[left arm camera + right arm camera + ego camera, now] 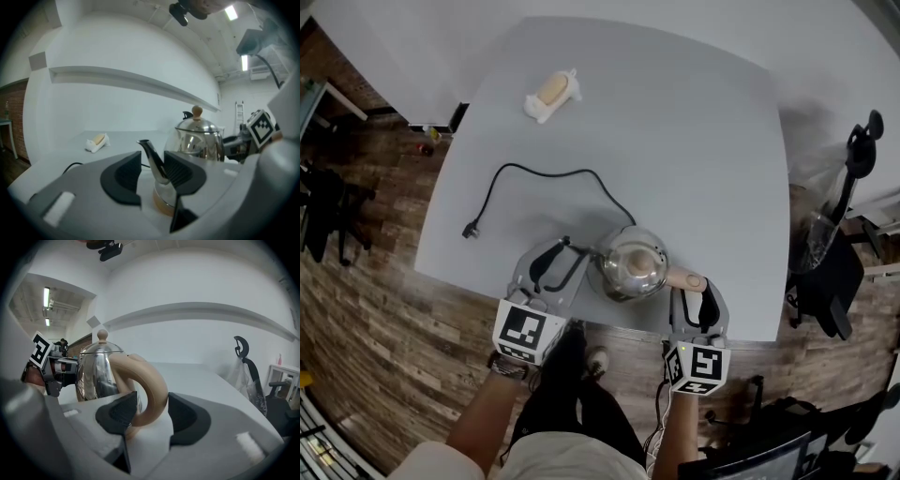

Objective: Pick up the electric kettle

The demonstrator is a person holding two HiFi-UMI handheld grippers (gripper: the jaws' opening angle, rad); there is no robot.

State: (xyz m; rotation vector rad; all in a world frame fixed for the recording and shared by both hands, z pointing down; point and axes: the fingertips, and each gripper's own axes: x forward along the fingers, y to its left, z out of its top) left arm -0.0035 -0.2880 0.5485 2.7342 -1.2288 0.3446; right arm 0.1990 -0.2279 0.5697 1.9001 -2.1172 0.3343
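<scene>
This looks like an office workroom: a plain grey desk (694, 112) stands on wood-plank flooring (384, 337), with a black office chair (839, 281) beside it and strip lights (47, 296) overhead (one brick wall (11, 117)).
</scene>
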